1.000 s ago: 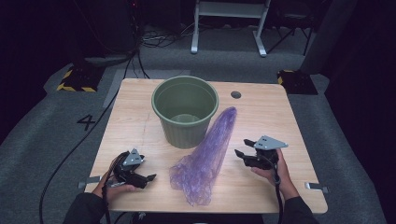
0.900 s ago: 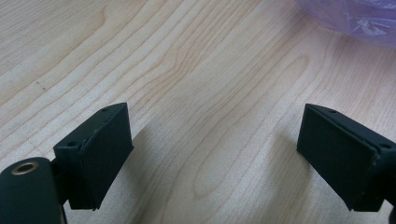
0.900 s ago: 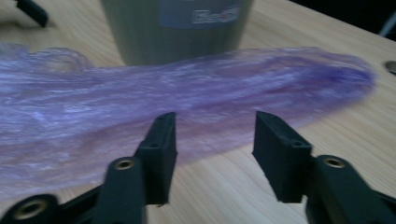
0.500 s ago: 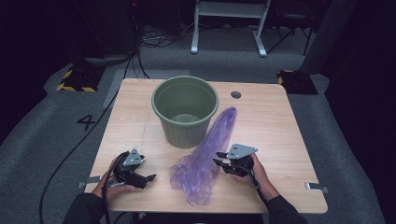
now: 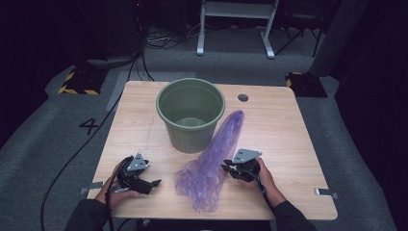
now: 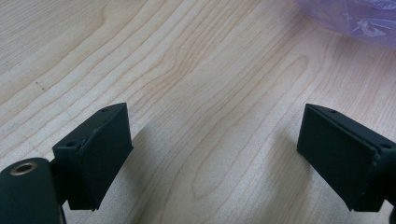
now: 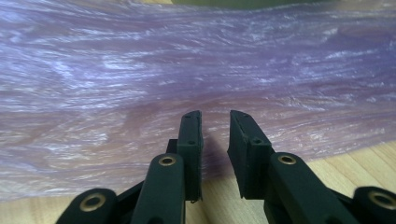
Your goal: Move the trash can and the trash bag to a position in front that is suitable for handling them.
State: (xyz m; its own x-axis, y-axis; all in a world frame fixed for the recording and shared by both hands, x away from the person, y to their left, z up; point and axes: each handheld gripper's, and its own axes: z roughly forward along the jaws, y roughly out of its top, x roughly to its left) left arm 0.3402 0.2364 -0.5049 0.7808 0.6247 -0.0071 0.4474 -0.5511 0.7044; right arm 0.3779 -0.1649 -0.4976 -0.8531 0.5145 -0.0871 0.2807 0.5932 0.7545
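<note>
On the left my left gripper [image 5: 153, 183] lies low on the wooden table [image 5: 288, 130] near its front edge, jaws spread wide with bare wood between them in the left gripper view [image 6: 212, 140] and nothing held. Just ahead, at mid-table, stands the green plastic bin [image 5: 191, 114], upright and open-topped. Leaning from the bin's right side toward me lies the translucent purple plastic bag [image 5: 211, 161], its narrow end [image 5: 235, 118] beside the bin's rim and its wide mouth spread flat near the front edge. At the bag's right edge sits my right gripper [image 5: 226, 168]. Its jaws have just been closing and now stand with a narrow gap [image 7: 215, 135], tips at the film; I cannot tell whether any plastic is pinched between them.
</note>
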